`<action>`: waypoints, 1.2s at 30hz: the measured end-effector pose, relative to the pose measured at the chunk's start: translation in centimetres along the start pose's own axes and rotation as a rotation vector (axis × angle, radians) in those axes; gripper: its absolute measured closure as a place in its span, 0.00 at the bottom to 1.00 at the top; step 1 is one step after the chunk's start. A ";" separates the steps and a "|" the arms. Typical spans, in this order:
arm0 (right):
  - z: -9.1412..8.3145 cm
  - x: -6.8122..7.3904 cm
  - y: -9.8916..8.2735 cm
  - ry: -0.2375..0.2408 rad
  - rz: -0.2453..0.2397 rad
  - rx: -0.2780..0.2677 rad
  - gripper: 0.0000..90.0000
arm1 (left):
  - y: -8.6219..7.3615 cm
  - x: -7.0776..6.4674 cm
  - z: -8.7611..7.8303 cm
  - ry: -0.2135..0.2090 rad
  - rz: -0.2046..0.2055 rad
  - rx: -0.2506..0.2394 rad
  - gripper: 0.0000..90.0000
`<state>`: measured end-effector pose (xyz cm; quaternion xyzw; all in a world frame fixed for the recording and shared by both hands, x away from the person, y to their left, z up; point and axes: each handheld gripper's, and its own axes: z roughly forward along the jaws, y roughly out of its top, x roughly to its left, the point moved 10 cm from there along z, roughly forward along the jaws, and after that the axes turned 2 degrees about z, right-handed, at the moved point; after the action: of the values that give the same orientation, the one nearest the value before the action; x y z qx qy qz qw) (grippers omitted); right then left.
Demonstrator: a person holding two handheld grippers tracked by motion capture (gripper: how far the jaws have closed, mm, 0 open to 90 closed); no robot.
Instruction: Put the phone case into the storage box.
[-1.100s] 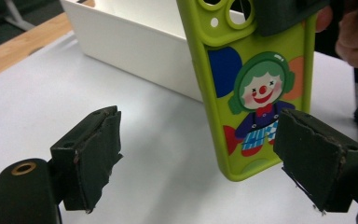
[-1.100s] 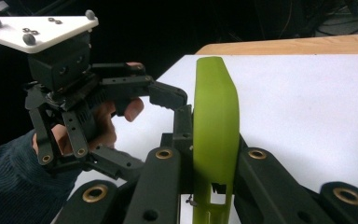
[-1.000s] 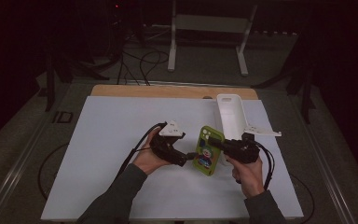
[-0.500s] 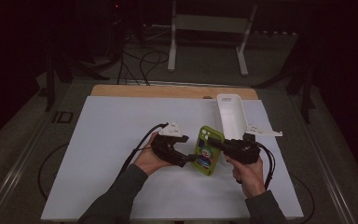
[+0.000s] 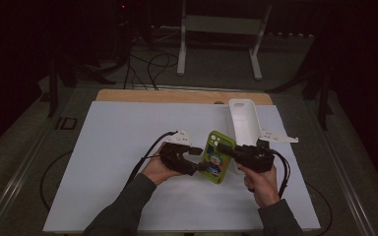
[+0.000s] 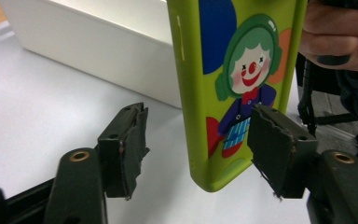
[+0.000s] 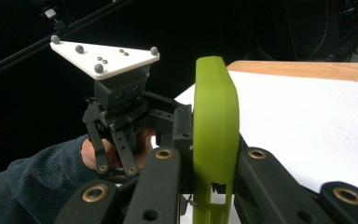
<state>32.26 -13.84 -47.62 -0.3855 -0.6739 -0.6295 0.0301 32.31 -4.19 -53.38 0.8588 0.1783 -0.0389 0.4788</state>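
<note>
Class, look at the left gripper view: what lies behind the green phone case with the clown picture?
Behind the green rubbery phone case stands a long white plastic tray on the white table sheet. The case covers the tray's right end, so what lies there is hidden.

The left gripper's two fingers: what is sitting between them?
The lower end of the green phone case, seen in the left gripper view; the left gripper fingers, which have just been closing, don't yet press it.

The left gripper point(image 6: 193, 144) had been closing around the green phone case's point(image 6: 235, 70) lower corner, one pad still apart. A white tray point(image 6: 98, 46) stood behind it on the table point(image 6: 37, 102).
</note>
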 end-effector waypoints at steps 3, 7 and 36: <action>0.0 0.1 0.1 0.010 0.004 -0.008 0.92 | 0.0 -0.1 0.0 -0.025 -0.005 -0.008 0.46; 0.0 0.2 0.2 0.020 0.009 -0.021 0.92 | -0.1 -0.5 0.2 -0.051 0.000 -0.008 0.49; -0.7 0.0 0.6 0.042 -0.002 -0.062 0.92 | -0.4 -1.1 0.4 -0.154 -0.030 -0.015 0.82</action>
<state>32.31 -14.49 -46.98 -0.3725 -0.6535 -0.6582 0.0317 31.18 -4.61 -53.64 0.8468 0.1540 -0.1106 0.4970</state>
